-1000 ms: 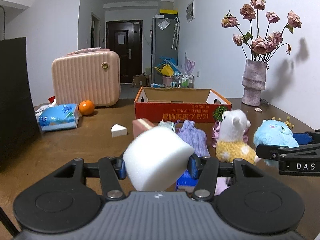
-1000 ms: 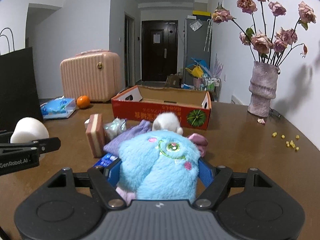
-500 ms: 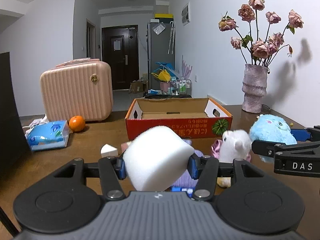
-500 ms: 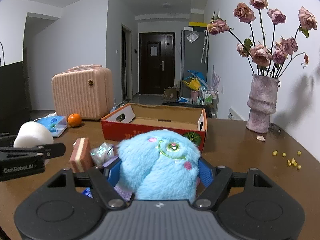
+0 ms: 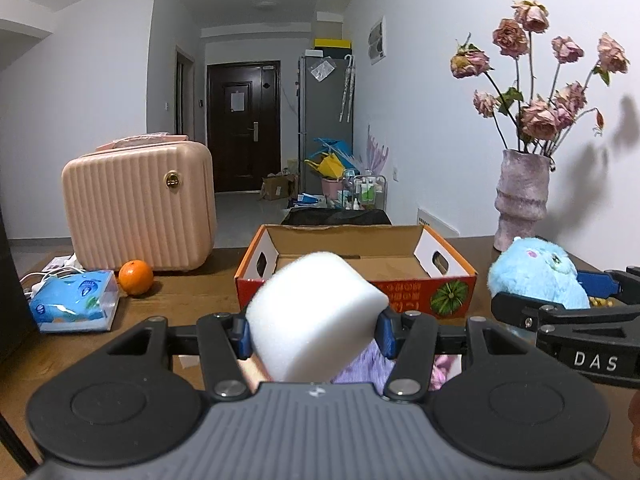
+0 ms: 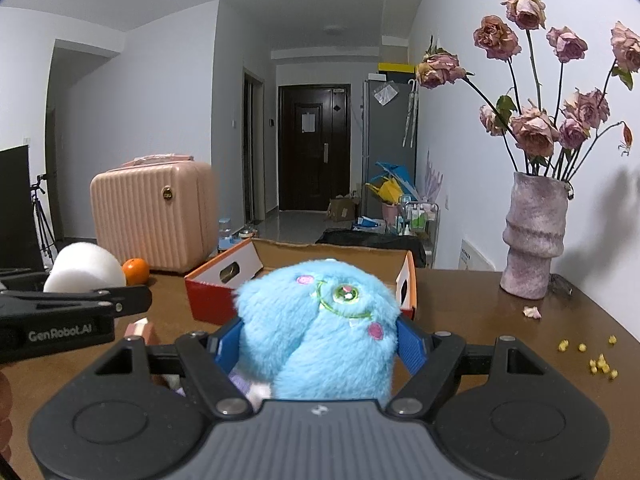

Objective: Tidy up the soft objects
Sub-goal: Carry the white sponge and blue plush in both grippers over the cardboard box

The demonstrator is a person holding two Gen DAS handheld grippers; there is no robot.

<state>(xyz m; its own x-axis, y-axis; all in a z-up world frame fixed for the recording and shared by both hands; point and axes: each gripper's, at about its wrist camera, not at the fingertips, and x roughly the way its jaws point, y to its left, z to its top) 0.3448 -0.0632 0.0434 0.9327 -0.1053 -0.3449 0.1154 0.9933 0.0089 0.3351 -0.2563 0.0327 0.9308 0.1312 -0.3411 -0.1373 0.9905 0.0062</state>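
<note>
My left gripper (image 5: 314, 334) is shut on a white foam sponge (image 5: 316, 316) and holds it above the table, in front of an open orange cardboard box (image 5: 352, 288). My right gripper (image 6: 318, 338) is shut on a fluffy blue plush toy (image 6: 320, 328), also raised, just before the same box (image 6: 208, 300). The plush also shows in the left wrist view (image 5: 536, 272), and the sponge in the right wrist view (image 6: 82, 266). A purple soft item (image 5: 364, 368) lies below the left gripper, mostly hidden.
A pink suitcase (image 5: 138, 204), an orange (image 5: 136, 278) and a blue tissue pack (image 5: 74, 296) stand at the left. A vase of dried roses (image 6: 534, 236) stands at the right. Yellow crumbs (image 6: 596, 360) lie on the brown table (image 6: 480, 312).
Both grippers have risen and moved toward the box with their loads. The soft items on the table have dropped below view.
</note>
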